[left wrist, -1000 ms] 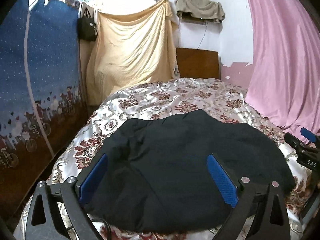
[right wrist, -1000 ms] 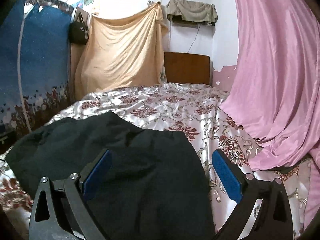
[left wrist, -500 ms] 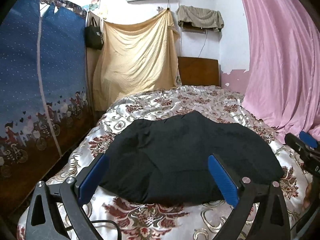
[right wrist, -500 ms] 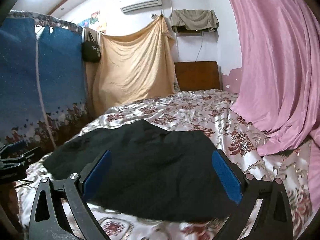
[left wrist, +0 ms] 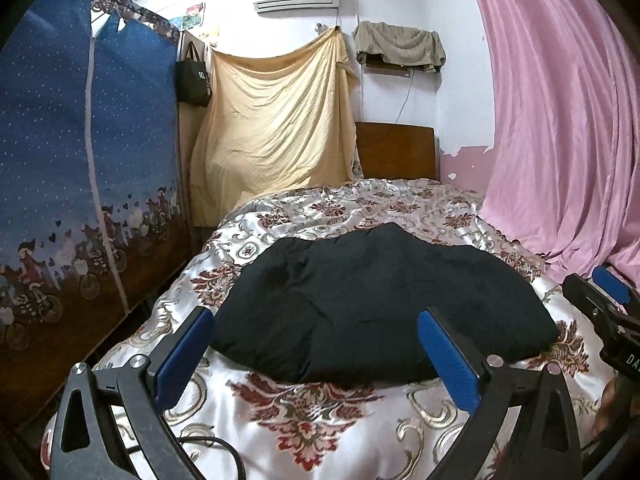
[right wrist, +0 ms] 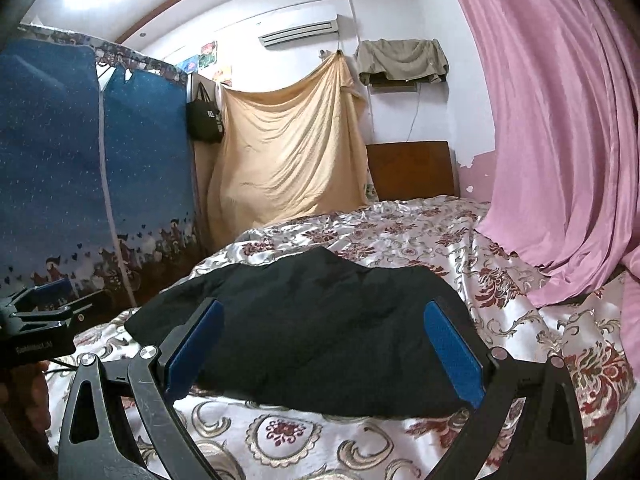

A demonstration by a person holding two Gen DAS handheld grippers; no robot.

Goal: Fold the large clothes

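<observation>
A black garment (left wrist: 372, 300) lies folded into a compact bundle on the floral satin bedspread (left wrist: 320, 412); it also shows in the right wrist view (right wrist: 320, 332). My left gripper (left wrist: 316, 344) is open and empty, held back from the garment's near edge. My right gripper (right wrist: 324, 344) is open and empty, also back from the near edge. The right gripper shows at the right edge of the left wrist view (left wrist: 608, 312). The left gripper shows at the left edge of the right wrist view (right wrist: 36, 316).
A blue fabric wardrobe (left wrist: 80, 184) stands left of the bed. A pink curtain (left wrist: 560, 120) hangs on the right and drapes onto the bed. A yellow sheet (left wrist: 276, 128) and a wooden headboard (left wrist: 396, 152) are at the back.
Both grippers have pulled back and up from the garment, which they hovered over a second ago. The garment lies still on the bed.
</observation>
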